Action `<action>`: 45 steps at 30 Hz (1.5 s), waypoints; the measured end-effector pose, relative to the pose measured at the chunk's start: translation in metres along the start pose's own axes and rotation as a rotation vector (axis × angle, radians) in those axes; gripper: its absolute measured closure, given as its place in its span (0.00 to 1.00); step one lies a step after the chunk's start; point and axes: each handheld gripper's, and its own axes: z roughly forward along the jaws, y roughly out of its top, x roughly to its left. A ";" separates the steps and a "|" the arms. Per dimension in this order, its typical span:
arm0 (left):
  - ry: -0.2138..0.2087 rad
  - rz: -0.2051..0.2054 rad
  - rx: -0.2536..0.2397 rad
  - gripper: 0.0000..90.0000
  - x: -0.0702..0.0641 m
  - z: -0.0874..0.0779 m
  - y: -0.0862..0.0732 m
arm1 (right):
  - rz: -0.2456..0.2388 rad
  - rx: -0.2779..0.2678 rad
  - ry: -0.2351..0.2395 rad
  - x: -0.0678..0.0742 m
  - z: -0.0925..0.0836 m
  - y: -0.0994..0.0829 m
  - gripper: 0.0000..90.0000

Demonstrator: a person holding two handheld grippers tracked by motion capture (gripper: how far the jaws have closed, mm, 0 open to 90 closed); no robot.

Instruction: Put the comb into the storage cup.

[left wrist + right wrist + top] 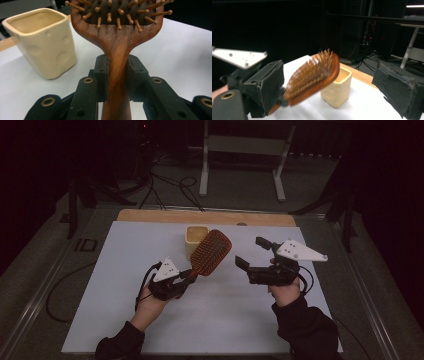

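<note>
A wooden paddle hairbrush (211, 252) is held above the white table, its head tilted up and away toward the right. My left gripper (187, 279) is shut on the handle. In the left gripper view both pads clamp the handle of the brush (117, 37), bristles facing the camera, with my left gripper (117, 72) just below the head. A cream cup (194, 235) stands upright behind the brush head, empty as far as I see in the left gripper view (45, 45). My right gripper (251, 252) hovers to the right of the brush, open, nothing between its jaws. In the right gripper view the brush (314, 75) and cup (338, 87) lie ahead of my right gripper (334, 87).
A white sheet (150, 320) covers the table, with a strip of bare wood (150, 215) along the far edge. Beyond it, a metal stand (240, 150) and cables (170, 185) sit on the dark floor. The person's sleeves come in from the bottom.
</note>
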 end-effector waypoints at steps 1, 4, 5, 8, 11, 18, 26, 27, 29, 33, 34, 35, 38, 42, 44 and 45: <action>-0.012 -0.006 0.002 0.82 0.000 0.000 0.000 | 0.015 0.004 -0.015 -0.001 0.004 0.001 0.10; -0.007 -0.001 0.001 0.82 -0.001 0.001 -0.002 | 0.091 0.001 -0.020 -0.005 0.014 0.003 0.10; -0.004 -0.002 -0.001 0.81 -0.001 0.002 -0.003 | 0.114 0.001 -0.011 -0.007 0.018 0.003 0.10; -0.006 0.000 -0.004 0.82 -0.003 0.002 -0.003 | 0.180 0.005 -0.026 -0.010 0.028 0.001 0.10; -0.010 -0.001 -0.013 0.82 -0.003 0.002 -0.004 | 0.260 -0.012 -0.014 -0.015 0.035 -0.004 0.10; -0.006 0.005 -0.024 0.82 -0.006 0.003 -0.004 | 0.457 0.044 0.058 -0.018 0.058 -0.023 0.10; -0.009 -0.009 -0.032 0.82 -0.008 0.004 -0.004 | 0.547 0.076 0.118 -0.009 0.075 -0.037 0.11; -0.008 -0.009 -0.030 0.82 -0.008 0.004 -0.004 | 0.543 0.079 0.114 -0.007 0.076 -0.037 0.12; -0.008 -0.005 -0.029 0.81 -0.008 0.005 -0.004 | 0.543 0.088 0.110 -0.002 0.080 -0.038 0.15; -0.012 -0.006 -0.035 0.81 -0.009 0.005 -0.004 | 0.553 0.084 0.098 0.003 0.084 -0.043 0.27; -0.009 -0.004 -0.030 0.81 -0.009 0.005 -0.003 | 0.556 0.077 0.102 0.005 0.084 -0.044 0.30; -0.013 -0.005 -0.029 0.81 -0.009 0.005 -0.003 | 0.559 0.077 0.104 0.006 0.085 -0.044 0.31; -0.019 -0.008 -0.033 0.81 -0.010 0.005 -0.003 | 0.564 0.077 0.107 0.008 0.087 -0.046 0.38; -0.020 -0.009 -0.032 0.81 -0.010 0.005 -0.003 | 0.580 0.085 0.112 0.007 0.088 -0.049 0.45; -0.033 -0.021 -0.032 0.81 -0.010 0.006 -0.004 | 0.585 0.092 0.111 0.007 0.088 -0.049 0.47; -0.037 -0.025 -0.029 0.81 -0.009 0.007 -0.004 | 0.584 0.093 0.108 0.007 0.088 -0.049 0.48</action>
